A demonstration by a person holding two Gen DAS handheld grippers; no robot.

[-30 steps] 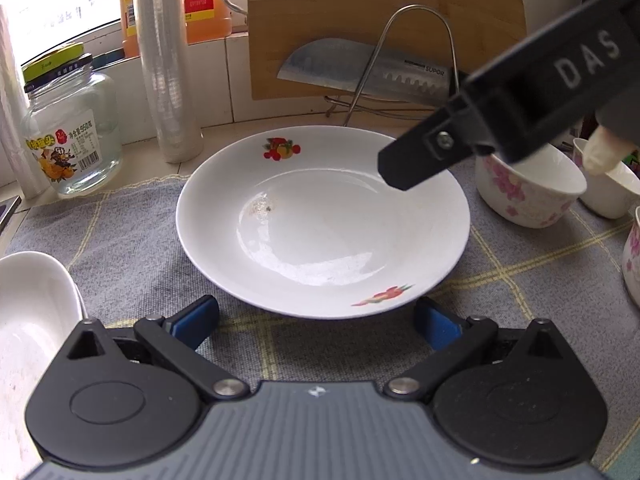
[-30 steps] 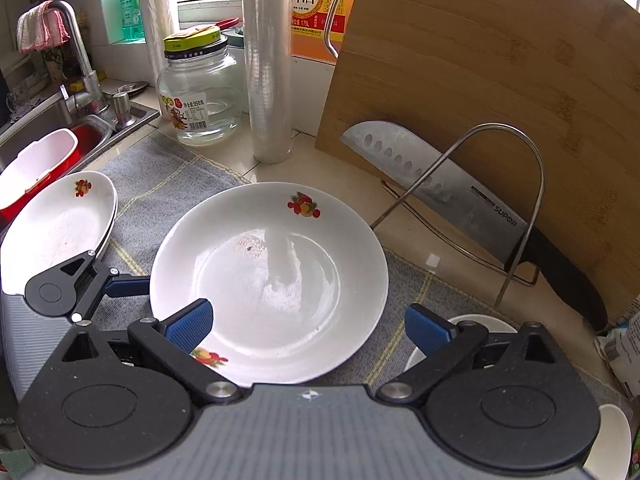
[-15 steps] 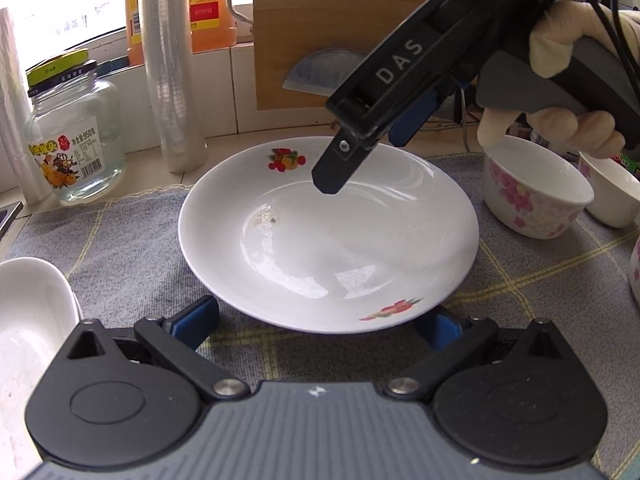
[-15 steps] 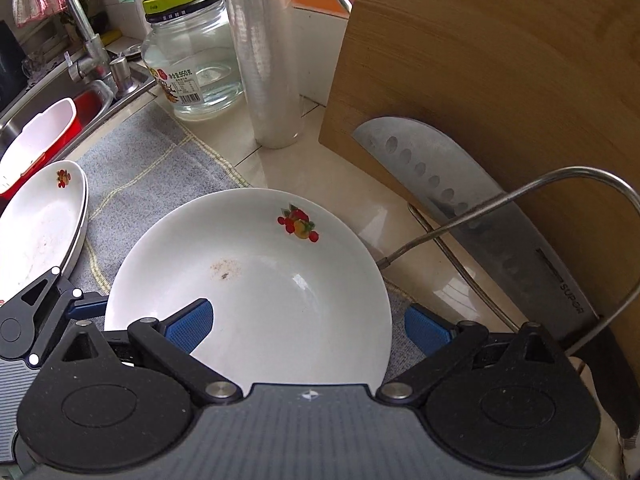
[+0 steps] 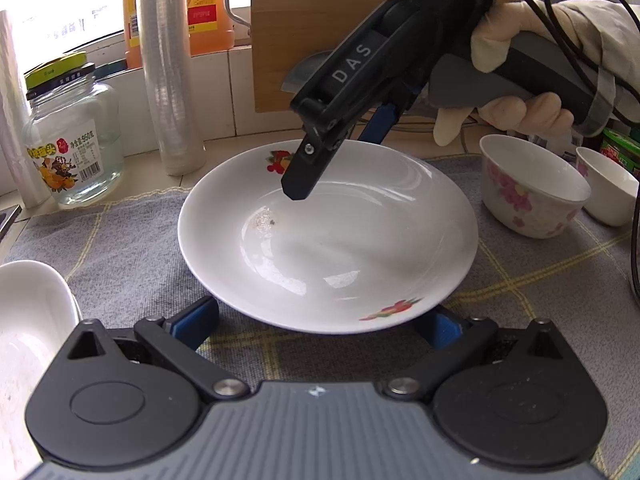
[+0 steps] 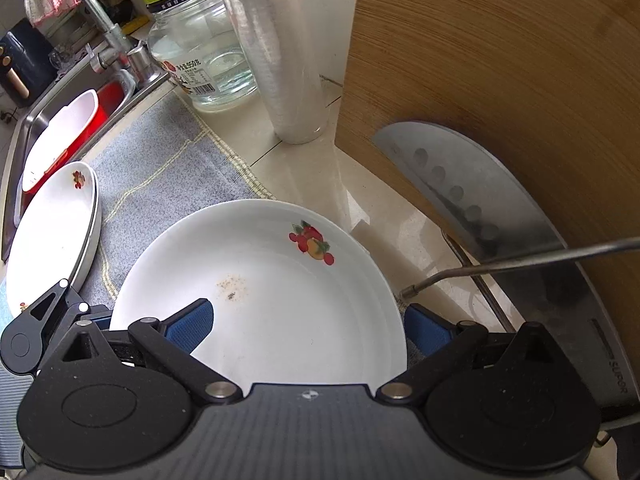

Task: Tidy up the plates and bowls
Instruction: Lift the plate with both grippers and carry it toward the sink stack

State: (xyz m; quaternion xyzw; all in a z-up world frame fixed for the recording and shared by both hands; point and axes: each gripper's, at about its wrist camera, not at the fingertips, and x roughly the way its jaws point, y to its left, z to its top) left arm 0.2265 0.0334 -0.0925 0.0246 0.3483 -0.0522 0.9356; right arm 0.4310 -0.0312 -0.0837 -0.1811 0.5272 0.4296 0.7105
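A white plate (image 5: 328, 240) with fruit prints and a small food stain lies on the grey cloth (image 5: 120, 248). My left gripper (image 5: 320, 320) is open at the plate's near rim, with one blue pad on each side of it. My right gripper (image 6: 308, 330) is also open and tilts down over the plate's (image 6: 260, 280) far rim. Its left pad is above the inside of the plate and its right pad is outside the rim. A gloved hand (image 5: 520, 80) holds it. A second plate (image 6: 52, 232) lies to the left. Two floral bowls (image 5: 532, 188) stand to the right.
A glass jar (image 5: 72, 140) and a roll of plastic wrap (image 5: 168, 80) stand behind the cloth. A wooden cutting board (image 6: 500, 100), a cleaver (image 6: 480, 220) and a wire stand (image 6: 520, 256) are close behind the plate. A sink with a red basin (image 6: 80, 128) is at the far left.
My right gripper has come forward and down from the bowls' side to the plate's far rim. The left gripper and the plate have stayed about where they were.
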